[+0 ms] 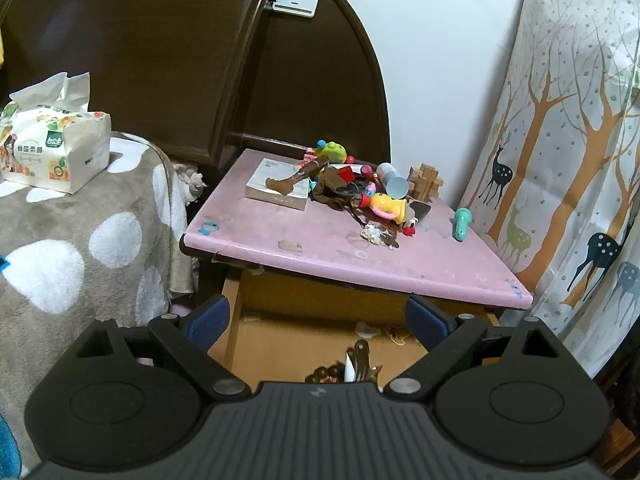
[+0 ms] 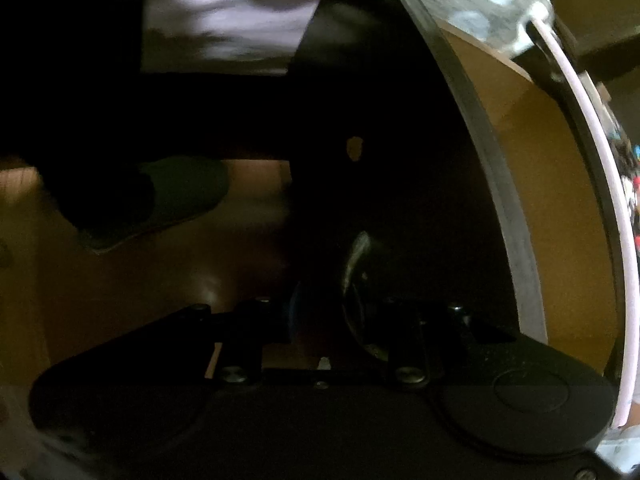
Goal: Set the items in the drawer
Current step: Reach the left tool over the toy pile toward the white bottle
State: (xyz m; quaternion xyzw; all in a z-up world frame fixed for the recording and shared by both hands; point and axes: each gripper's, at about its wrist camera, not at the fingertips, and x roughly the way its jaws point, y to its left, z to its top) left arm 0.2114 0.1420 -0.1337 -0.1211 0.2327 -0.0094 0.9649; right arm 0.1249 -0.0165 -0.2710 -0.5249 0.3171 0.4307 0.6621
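Hovering low in front of a pink-topped bedside table (image 1: 256, 236), the left gripper (image 1: 320, 322) has its blue-padded jaws spread wide and empty. Directly beyond and below the jaws lies the open drawer (image 1: 304, 340), its brown floor already holding a string of dark beads (image 1: 326, 374) and a small clip-like object near the front. Items waiting to be stored sit in a heap toward the tabletop's back right corner, above and beyond the jaws: a yellow toy (image 1: 388, 205), a light blue cylinder (image 1: 393, 181), a wooden puzzle block (image 1: 426, 180), a green toy frog (image 1: 331, 151) and a flat grey box (image 1: 278, 184) with a brown figure leg (image 1: 294, 178) lying across it. A teal toy (image 1: 462, 224) lies alone near the right edge, long axis running front to back, its narrow end pointing toward the front edge; it looks the easiest next pick, up and to the right of the left jaws.

Through the right wrist camera the view is dark and blurred. The right gripper (image 2: 320, 320) sits low beside the cabinet, close to a curved metal piece, possibly a handle (image 2: 354, 280); whether its jaws are parted or closed on anything cannot be told. By this judgement the left gripper is nearer the heap
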